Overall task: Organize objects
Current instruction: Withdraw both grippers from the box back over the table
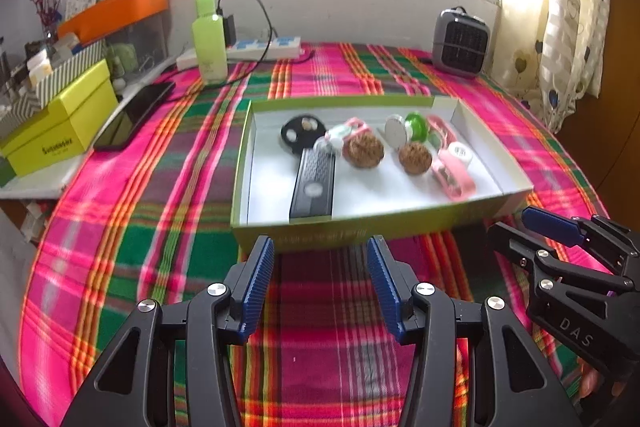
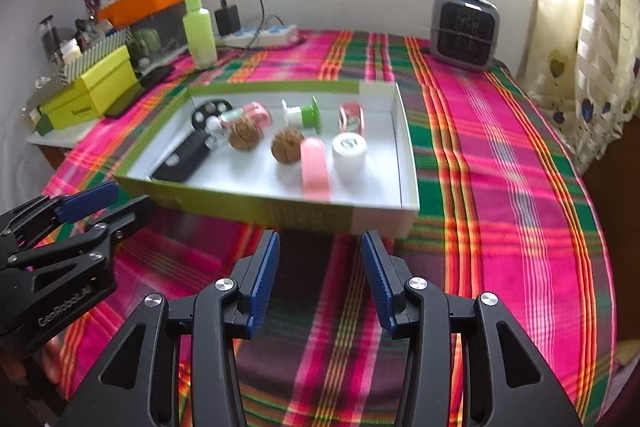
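Observation:
A shallow green box with a white floor [image 1: 372,199] [image 2: 256,179] lies on the plaid cloth. Inside it are a black remote [image 1: 314,183] [image 2: 184,157], a black disc [image 1: 302,133], two brown walnuts [image 1: 364,151] [image 2: 286,145], a green and white spool [image 1: 404,129] [image 2: 304,115], a pink case [image 1: 454,175] [image 2: 315,167], a white jar [image 2: 349,151] and a pink tape dispenser [image 2: 351,119]. My left gripper [image 1: 320,281] hangs open and empty just before the box's near wall. My right gripper [image 2: 320,275] is also open with nothing between its fingers, its jaws widening slightly.
A lime bottle [image 1: 209,39], a power strip [image 1: 256,51] with charger and a grey fan heater [image 1: 462,43] stand at the back. A yellow-green box [image 1: 60,127], an orange bin [image 1: 120,11] and a dark phone [image 1: 134,117] crowd the left side.

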`<state>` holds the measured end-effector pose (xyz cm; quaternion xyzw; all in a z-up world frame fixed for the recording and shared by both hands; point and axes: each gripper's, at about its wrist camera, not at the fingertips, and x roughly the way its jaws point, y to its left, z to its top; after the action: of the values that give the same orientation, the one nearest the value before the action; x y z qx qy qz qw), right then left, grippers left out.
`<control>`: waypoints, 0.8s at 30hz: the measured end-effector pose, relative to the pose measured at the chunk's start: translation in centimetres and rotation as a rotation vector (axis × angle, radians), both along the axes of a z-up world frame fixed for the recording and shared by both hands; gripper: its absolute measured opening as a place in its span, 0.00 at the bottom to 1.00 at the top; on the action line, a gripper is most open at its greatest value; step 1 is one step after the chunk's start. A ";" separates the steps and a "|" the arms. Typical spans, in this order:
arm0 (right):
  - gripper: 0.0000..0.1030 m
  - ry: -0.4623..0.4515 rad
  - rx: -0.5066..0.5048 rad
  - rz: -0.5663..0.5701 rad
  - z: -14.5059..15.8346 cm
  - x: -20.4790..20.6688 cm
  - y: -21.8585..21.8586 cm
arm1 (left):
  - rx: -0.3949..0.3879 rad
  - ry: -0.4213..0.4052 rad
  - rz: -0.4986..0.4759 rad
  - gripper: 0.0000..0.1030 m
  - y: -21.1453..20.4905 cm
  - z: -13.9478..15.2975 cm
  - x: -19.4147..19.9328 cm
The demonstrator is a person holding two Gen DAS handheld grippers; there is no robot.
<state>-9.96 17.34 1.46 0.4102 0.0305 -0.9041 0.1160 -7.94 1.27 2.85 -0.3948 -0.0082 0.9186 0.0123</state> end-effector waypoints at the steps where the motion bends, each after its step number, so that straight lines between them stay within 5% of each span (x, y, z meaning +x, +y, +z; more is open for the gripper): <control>1: 0.44 -0.006 0.002 -0.001 -0.2 0.1 0.0 | 0.000 -0.007 0.006 0.46 0.0 -0.3 0.1; 16: 0.59 -0.052 0.053 -0.059 -1.9 -0.4 0.6 | -0.028 -0.074 0.014 0.47 0.4 -2.5 -0.6; 24: 0.65 -0.058 0.059 -0.070 -2.0 -0.7 0.7 | -0.023 -0.080 0.001 0.57 0.6 -2.6 -0.8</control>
<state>-10.67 18.06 -0.51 0.4404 0.0393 -0.8940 0.0732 -8.79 1.87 0.27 -0.4316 0.0019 0.9021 0.0071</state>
